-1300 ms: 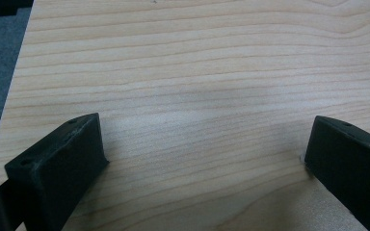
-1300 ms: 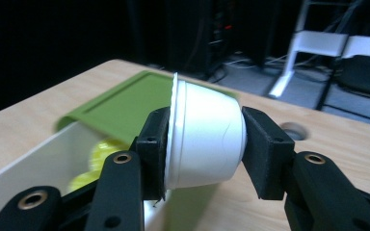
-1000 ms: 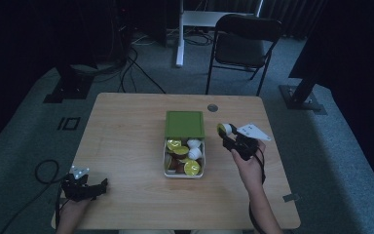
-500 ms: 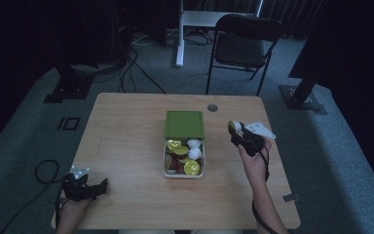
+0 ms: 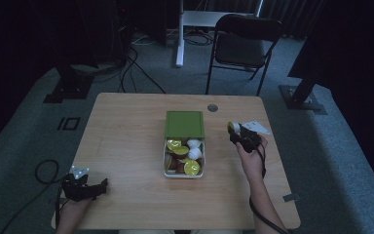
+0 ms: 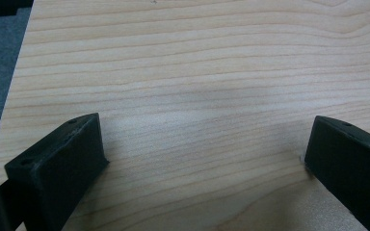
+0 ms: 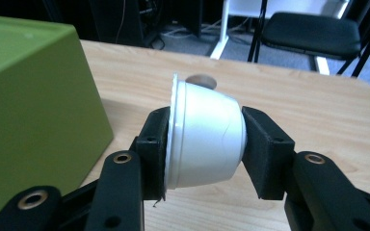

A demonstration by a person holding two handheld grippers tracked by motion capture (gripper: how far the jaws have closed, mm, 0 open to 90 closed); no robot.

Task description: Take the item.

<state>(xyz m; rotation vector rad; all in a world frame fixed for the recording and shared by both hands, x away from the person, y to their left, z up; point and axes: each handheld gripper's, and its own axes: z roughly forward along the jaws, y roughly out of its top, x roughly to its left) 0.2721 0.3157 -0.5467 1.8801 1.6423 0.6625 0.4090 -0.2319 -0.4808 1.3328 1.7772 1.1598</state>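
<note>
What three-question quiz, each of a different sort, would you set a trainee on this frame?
1. True or false: the right tool is shut on a white capsule.
2. Multiple choice: the left tool is
A. over the box
B. open above bare table near the front left corner
C. gripping the lid
3. Fill in: the green lid lies just behind the ____ holding the other capsules.

Key:
1. True; its jaws press the capsule's foil end and base.
2. B; in the left gripper view wood lies between the jaws.
3. box.
</note>
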